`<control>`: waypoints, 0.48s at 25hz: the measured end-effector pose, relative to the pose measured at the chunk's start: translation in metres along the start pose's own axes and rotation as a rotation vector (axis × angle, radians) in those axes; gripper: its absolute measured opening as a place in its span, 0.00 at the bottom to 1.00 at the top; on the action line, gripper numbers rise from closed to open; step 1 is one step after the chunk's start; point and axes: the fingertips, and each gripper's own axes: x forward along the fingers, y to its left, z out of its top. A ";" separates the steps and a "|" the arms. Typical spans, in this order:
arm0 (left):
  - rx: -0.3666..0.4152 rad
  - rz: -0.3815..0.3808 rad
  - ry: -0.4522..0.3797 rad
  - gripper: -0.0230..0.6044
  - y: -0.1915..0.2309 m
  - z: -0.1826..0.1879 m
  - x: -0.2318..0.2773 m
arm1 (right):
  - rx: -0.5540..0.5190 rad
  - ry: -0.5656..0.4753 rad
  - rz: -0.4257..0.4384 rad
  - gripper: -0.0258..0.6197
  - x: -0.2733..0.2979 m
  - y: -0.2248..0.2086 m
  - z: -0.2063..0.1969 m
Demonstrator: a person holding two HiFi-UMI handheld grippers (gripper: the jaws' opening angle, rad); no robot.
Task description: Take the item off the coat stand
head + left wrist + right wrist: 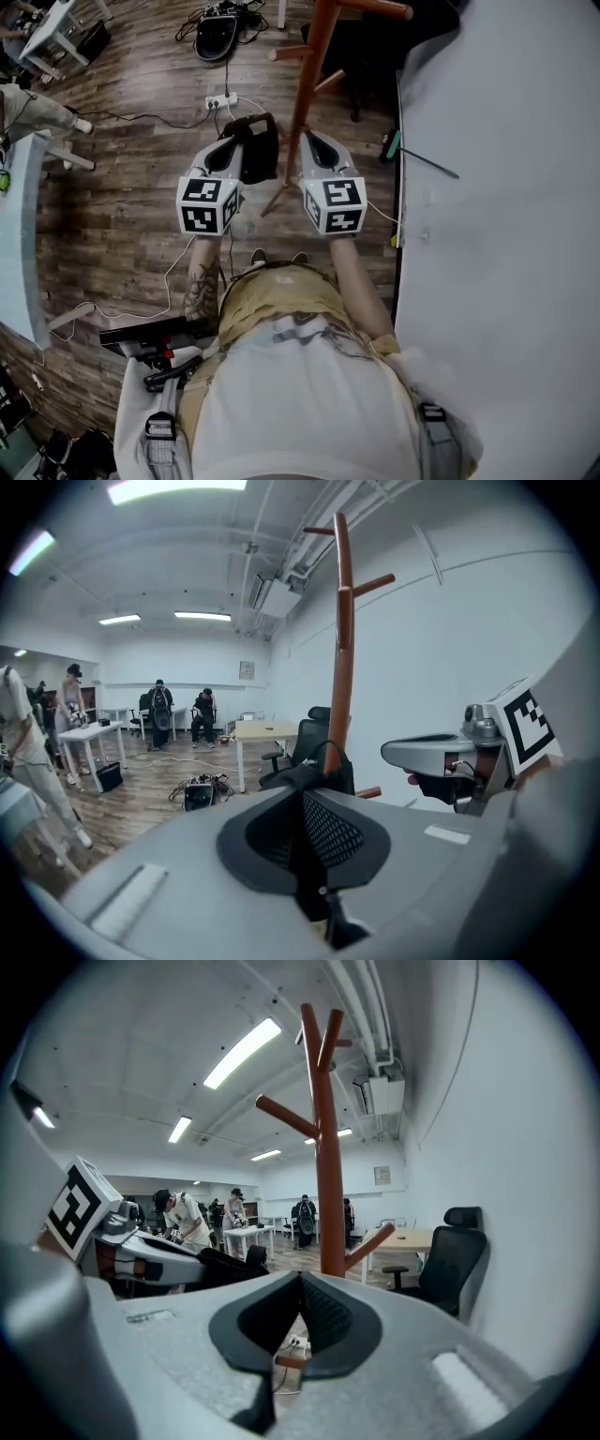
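A brown wooden coat stand (309,75) rises just ahead of me, its pole (342,639) and bare pegs (291,1119) showing in both gripper views. My left gripper (242,142) is shut on a black fabric item (260,145) with a thin strap (328,754), held left of the pole and clear of the pegs. The fabric bulges out past the left gripper's (305,794) pads. From the right gripper view the black item (202,1265) hangs at the left. My right gripper (315,141) hovers close beside the pole, and the right gripper (300,1288) pads meet with nothing between them.
A pale wall (506,187) runs along the right. A power strip with cables (222,99) and a black bag (216,33) lie on the wood floor. A black office chair (455,1260) stands by the wall. A white desk (19,225) is at the left; people stand far back.
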 end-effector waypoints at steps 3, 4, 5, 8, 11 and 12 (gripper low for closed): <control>0.011 0.015 -0.038 0.05 0.003 0.025 -0.007 | -0.020 -0.062 -0.015 0.04 -0.003 -0.002 0.028; 0.013 0.019 -0.053 0.05 0.003 0.032 -0.010 | -0.025 -0.083 -0.023 0.04 -0.005 -0.003 0.037; 0.014 0.021 -0.069 0.05 0.003 0.040 -0.012 | -0.030 -0.104 -0.031 0.04 -0.008 -0.005 0.045; 0.014 0.023 -0.110 0.05 0.001 0.059 -0.016 | -0.037 -0.156 -0.053 0.04 -0.015 -0.010 0.064; 0.031 0.025 -0.134 0.05 -0.002 0.070 -0.018 | -0.043 -0.186 -0.064 0.04 -0.019 -0.012 0.075; 0.041 0.025 -0.141 0.05 -0.003 0.073 -0.019 | -0.044 -0.194 -0.066 0.04 -0.021 -0.011 0.078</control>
